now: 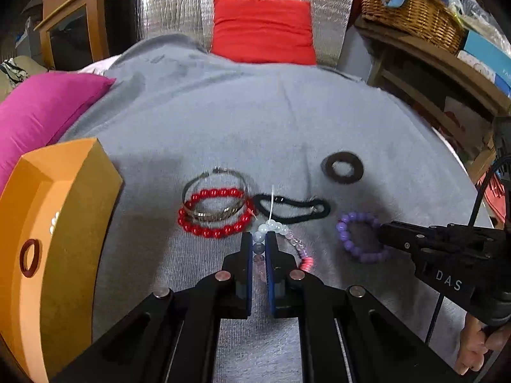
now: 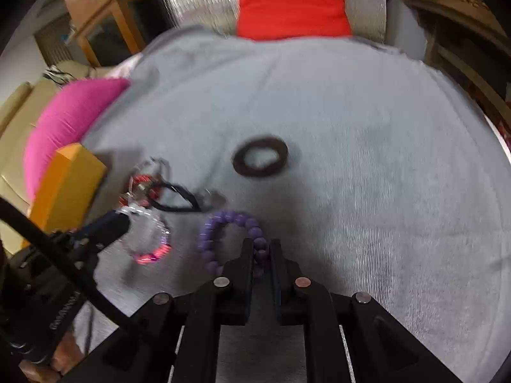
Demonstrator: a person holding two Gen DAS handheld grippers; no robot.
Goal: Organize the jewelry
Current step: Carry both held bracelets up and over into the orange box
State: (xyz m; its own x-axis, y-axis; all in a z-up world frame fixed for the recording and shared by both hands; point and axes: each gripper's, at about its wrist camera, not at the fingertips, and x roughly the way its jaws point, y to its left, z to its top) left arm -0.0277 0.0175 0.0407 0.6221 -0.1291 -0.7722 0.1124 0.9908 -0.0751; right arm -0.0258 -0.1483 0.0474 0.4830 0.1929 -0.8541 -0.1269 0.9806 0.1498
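On the grey cloth, my left gripper (image 1: 258,239) is shut on a bracelet of white, pink and red beads (image 1: 298,249); it shows again in the right wrist view (image 2: 150,239). My right gripper (image 2: 259,245) is shut on a purple bead bracelet (image 2: 223,220), also seen in the left wrist view (image 1: 351,242) with the right gripper (image 1: 383,233) at its right side. A red bead bracelet (image 1: 214,210) and a silver bangle (image 1: 214,191) lie overlapped. A black hair tie (image 1: 293,207) and a dark ring-shaped scrunchie (image 1: 342,168) lie beyond. An orange box (image 1: 57,223) at left holds a dark red ring (image 1: 30,257) and white beads.
A magenta pillow (image 1: 44,108) lies far left and a red pillow (image 1: 263,28) at the back. A wicker basket (image 1: 412,9) sits on wooden shelving at right. A wooden cabinet (image 1: 73,25) stands back left.
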